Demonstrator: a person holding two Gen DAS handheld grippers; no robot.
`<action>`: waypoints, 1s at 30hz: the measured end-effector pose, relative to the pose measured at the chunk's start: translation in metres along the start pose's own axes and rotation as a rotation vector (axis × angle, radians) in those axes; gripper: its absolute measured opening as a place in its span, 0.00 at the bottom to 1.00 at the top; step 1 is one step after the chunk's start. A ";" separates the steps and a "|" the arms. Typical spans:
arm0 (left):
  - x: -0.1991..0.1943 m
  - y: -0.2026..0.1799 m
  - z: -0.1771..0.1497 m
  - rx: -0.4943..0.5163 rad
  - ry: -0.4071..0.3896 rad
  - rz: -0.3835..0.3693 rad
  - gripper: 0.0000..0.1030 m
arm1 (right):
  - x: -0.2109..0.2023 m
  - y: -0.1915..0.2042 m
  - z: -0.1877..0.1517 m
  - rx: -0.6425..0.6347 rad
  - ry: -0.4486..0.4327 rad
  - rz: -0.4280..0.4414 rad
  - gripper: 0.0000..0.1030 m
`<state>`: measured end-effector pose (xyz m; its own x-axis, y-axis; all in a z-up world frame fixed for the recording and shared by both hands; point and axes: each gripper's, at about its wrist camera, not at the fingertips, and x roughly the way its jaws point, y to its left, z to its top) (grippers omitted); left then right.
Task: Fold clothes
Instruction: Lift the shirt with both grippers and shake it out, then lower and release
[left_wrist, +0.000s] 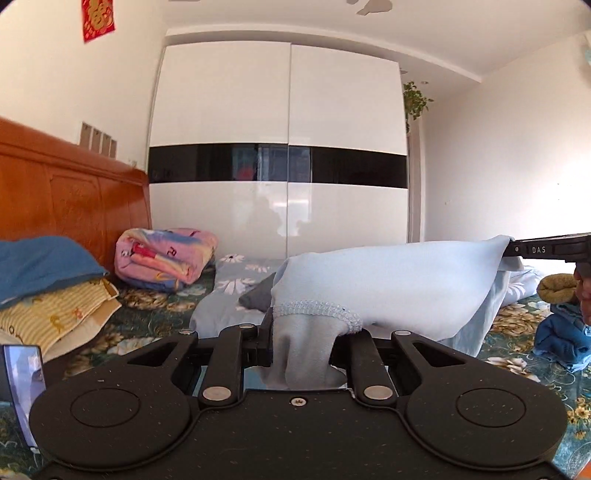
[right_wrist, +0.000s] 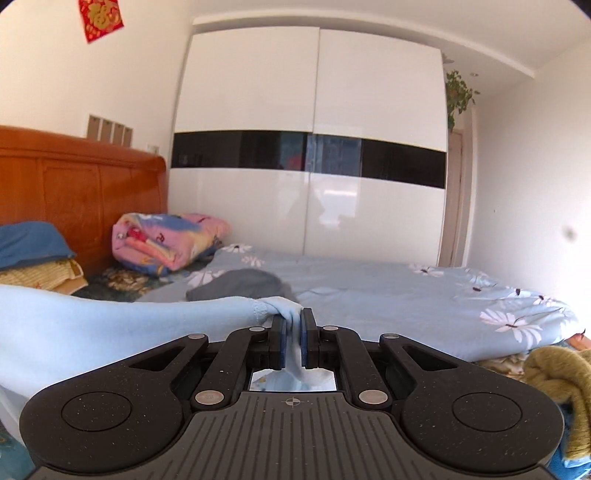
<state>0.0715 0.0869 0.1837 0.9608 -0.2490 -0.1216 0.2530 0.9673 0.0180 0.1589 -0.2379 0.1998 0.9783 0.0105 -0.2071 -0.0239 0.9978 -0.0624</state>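
A light blue garment (left_wrist: 399, 280) hangs stretched in the air above the bed, held at both ends. My left gripper (left_wrist: 308, 332) is shut on one bunched end, where a ribbed band wraps the cloth just past the fingers. In the left wrist view my right gripper (left_wrist: 517, 249) comes in from the right edge and pinches the far corner. The right wrist view shows the right gripper (right_wrist: 293, 332) shut on a narrow edge of the garment (right_wrist: 110, 325), which runs off to the left. A dark grey garment (right_wrist: 240, 284) lies on the bed behind it.
The bed has a pale blue floral sheet (right_wrist: 406, 295) and a wooden headboard (left_wrist: 66, 199). A folded pink blanket (left_wrist: 162, 258) and stacked pillows (left_wrist: 48, 280) sit at its head. Blue clothes (left_wrist: 561, 339) and an olive cloth (right_wrist: 554, 380) lie at the right. A white wardrobe (left_wrist: 280, 147) stands behind.
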 end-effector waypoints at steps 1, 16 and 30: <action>-0.004 -0.004 0.003 0.009 -0.006 -0.015 0.16 | -0.011 -0.005 0.002 -0.001 -0.012 -0.010 0.05; -0.047 -0.026 0.028 0.022 -0.006 -0.320 0.20 | -0.121 -0.045 0.025 -0.053 -0.180 -0.105 0.05; 0.181 -0.021 -0.101 -0.013 0.491 -0.161 0.19 | 0.109 -0.063 -0.080 -0.006 0.319 -0.086 0.05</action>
<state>0.2287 0.0259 0.0610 0.7424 -0.3461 -0.5737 0.3891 0.9198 -0.0514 0.2501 -0.3050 0.1029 0.8627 -0.0960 -0.4964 0.0540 0.9937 -0.0984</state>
